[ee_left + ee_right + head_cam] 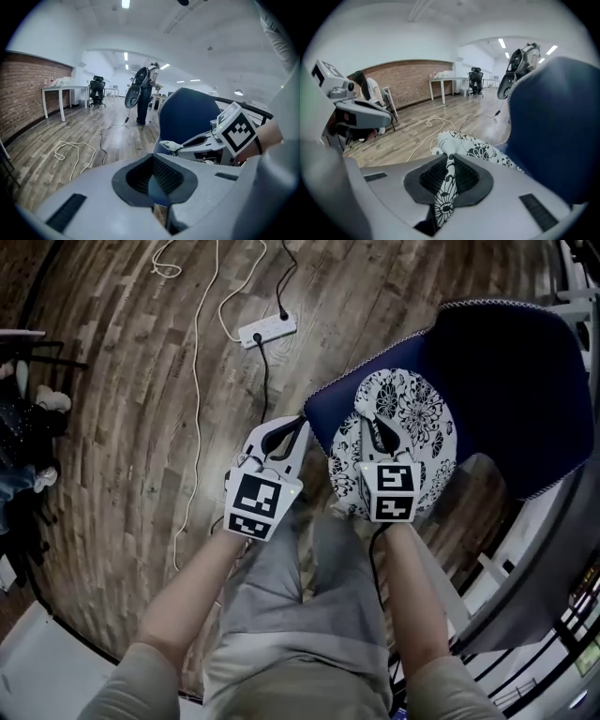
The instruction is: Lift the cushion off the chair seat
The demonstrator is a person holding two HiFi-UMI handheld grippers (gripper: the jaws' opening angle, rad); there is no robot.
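- While both tools sit at the chair's near edge, I see the right hand-held gripper (370, 423) closed on the flowered cushion (412, 418); a fold of it runs up between the pads.
- Cushion overlaps the front edge of the dark blue chair seat (506, 371). I cannot tell if it is clear of the seat.
- Left hand-held gripper (298, 423) is closed at the seat's left corner, with a sliver of blue fabric (153, 185) pinched between its pads.
- Power strip (267, 329) and cords (199, 362) lie on the wood floor (122, 381).
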